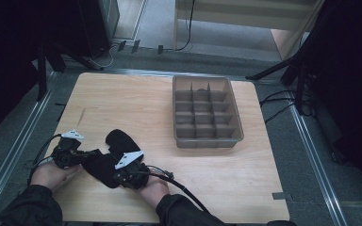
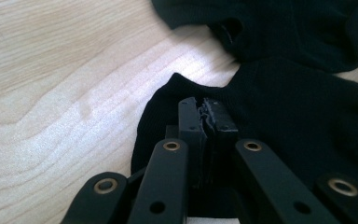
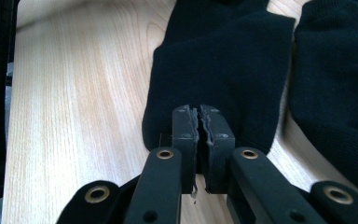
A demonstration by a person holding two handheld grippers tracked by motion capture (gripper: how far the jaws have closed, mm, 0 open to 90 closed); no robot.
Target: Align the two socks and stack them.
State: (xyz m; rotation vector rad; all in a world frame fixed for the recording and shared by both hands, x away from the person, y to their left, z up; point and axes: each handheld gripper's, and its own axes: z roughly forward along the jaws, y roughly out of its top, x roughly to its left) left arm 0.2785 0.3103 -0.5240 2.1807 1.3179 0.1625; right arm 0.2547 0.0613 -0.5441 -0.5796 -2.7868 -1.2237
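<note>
Left tool: its two black jaws are pressed together, with the tip low over the edge of a black sock. I cannot tell if any cloth is caught between them.
Right tool: jaws look pressed together too, right at the sock's near end; a pinch of cloth cannot be made out.
Where the socks are: near the front left of the surface, between both hands, with a second black sock just beside the first.
How to do it well: I think each tool should grab just one layer near an edge, then lift slowly so the soft cloth does not slip.
Sock feel: soft, knit, floppy, rounded ends.
Surface: pale wood, smooth, with long grain lines.
Bin: grey plastic, hard, split into little square boxes, well apart from the socks.
</note>
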